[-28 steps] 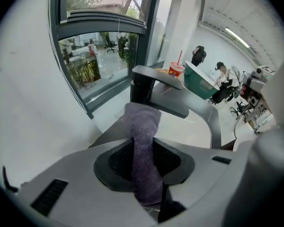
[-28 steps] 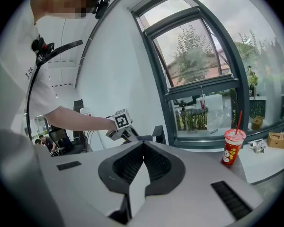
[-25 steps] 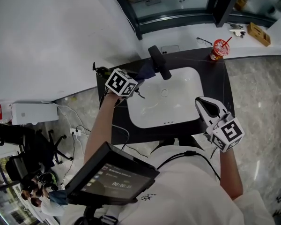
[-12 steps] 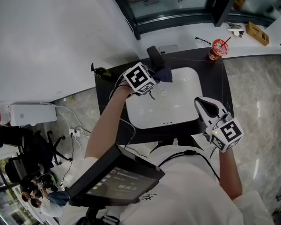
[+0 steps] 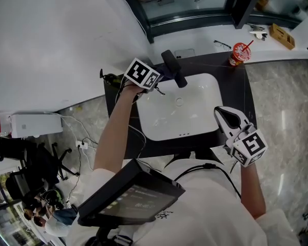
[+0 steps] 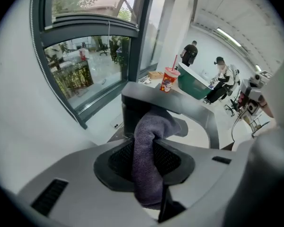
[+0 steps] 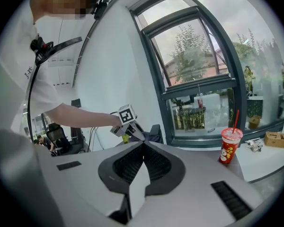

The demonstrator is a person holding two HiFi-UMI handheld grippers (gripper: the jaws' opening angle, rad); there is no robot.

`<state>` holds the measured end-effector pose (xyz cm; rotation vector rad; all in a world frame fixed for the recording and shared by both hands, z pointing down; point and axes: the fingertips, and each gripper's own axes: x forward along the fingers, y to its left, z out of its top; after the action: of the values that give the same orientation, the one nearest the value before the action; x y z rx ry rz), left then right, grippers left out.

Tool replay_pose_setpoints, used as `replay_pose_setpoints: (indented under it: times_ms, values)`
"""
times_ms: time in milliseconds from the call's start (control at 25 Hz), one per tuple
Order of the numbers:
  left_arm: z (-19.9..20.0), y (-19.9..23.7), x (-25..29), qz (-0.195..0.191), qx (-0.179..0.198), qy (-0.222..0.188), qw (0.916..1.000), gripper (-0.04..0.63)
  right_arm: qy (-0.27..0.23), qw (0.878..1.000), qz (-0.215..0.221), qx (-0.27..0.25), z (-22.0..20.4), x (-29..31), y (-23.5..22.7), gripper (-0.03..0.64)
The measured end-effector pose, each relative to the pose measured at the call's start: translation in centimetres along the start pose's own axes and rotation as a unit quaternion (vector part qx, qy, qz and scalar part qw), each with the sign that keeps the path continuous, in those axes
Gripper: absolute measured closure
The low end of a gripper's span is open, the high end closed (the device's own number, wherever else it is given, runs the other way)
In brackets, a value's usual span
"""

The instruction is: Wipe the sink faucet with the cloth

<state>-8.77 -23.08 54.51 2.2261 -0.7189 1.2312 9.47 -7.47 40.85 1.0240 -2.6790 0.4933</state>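
**A:** Cloth (image 6: 146, 174) is clamped in the left hand-held gripper (image 6: 150, 143), jaws half shut on it, and laid vs the faucet (image 6: 128, 115).

**B:** Right hand-held gripper (image 7: 143, 145) is shut, empty. Cloth could be snagged under the spout & yanked out imo.

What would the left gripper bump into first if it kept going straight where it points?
Probably the dark faucet, right ahead of the left gripper; its purple cloth would touch first.

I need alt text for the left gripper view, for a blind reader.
The left hand-held gripper holds a purple cloth at a dark faucet over a white sink. A red cup stands behind, near a window.
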Motion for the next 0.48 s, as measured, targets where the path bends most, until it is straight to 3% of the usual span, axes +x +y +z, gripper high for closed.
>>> replay_pose_setpoints:
  times_ms: [240,480]
  values:
    - [-4.4,2.5,-0.9,0.049,-0.034,0.017,0.9981,0.494,0.003,1.000,0.003,-0.001,-0.1,0.4,0.3,0.614]
    - [-9.4,3.5,2.4,0.082,0.014,0.104,0.9911,0.494,0.012,1.000,-0.001,-0.003,-0.5,0.3,0.2,0.614]
